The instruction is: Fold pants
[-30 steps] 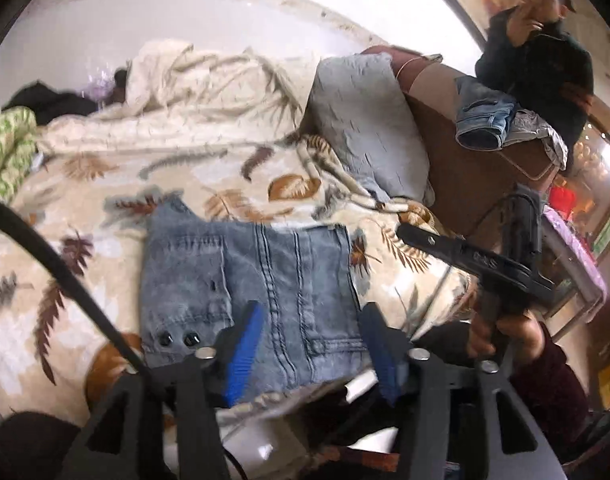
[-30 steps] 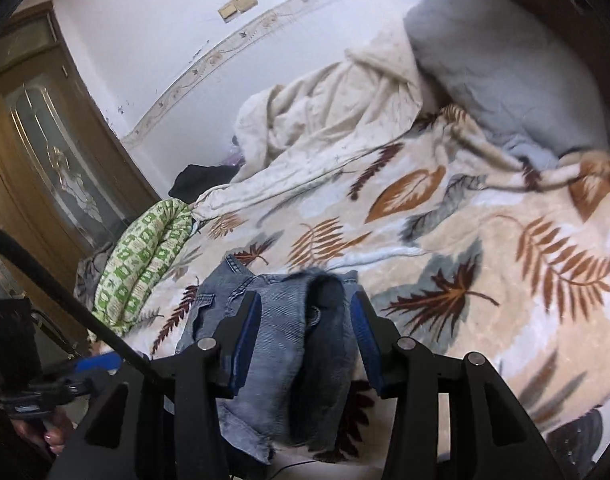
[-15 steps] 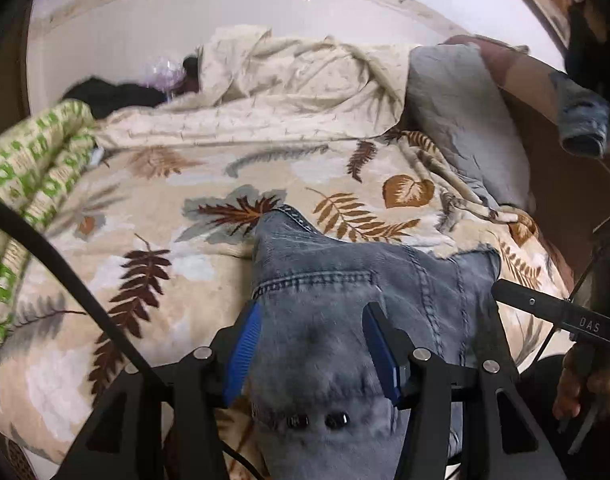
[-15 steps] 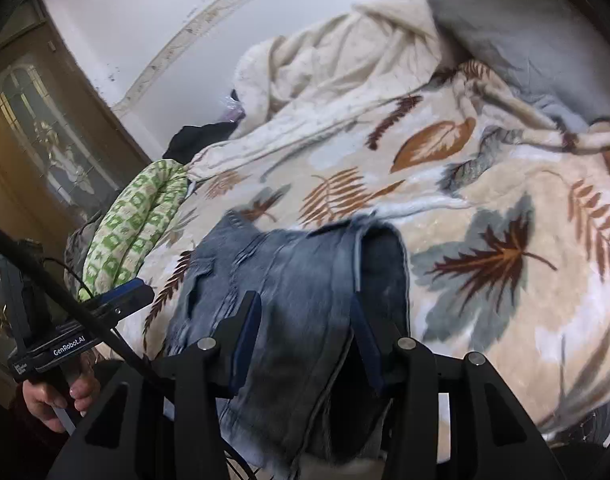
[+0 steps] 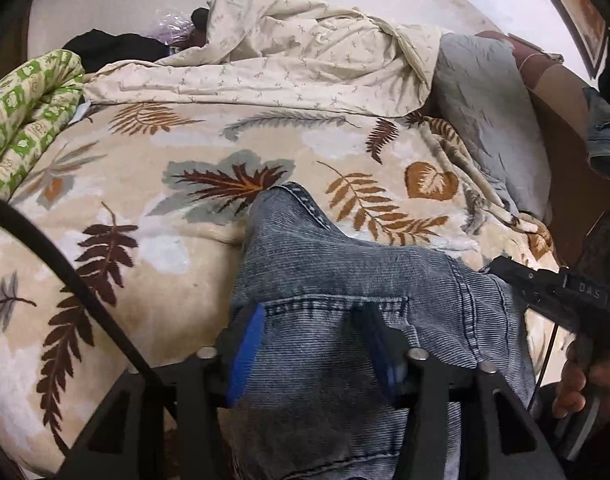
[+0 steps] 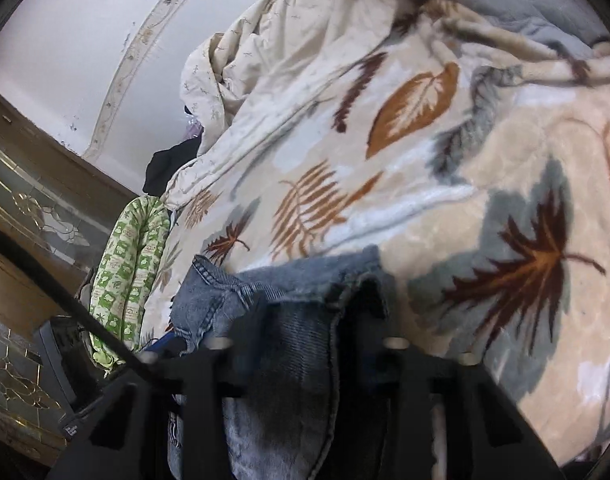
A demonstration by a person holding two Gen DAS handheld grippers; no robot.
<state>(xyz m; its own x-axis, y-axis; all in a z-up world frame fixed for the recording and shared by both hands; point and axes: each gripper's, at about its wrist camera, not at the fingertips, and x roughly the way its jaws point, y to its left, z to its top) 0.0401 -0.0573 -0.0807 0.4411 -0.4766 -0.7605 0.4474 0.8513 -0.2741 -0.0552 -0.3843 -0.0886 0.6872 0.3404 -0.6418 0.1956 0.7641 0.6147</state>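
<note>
Pants lifted at bed's near edge.
Pants [image 5: 345, 280] draped between spread left gripper [image 5: 313, 348]; right gripper [image 6: 305, 344] likewise spread, denim between.

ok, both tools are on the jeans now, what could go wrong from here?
1. The jeans fill the left tool, but its pads look spread, so denim could slip out.
2. The right tool view is blurred, grip unclear.
3. Jeans hang off the blanket edge and may slide down.
</note>
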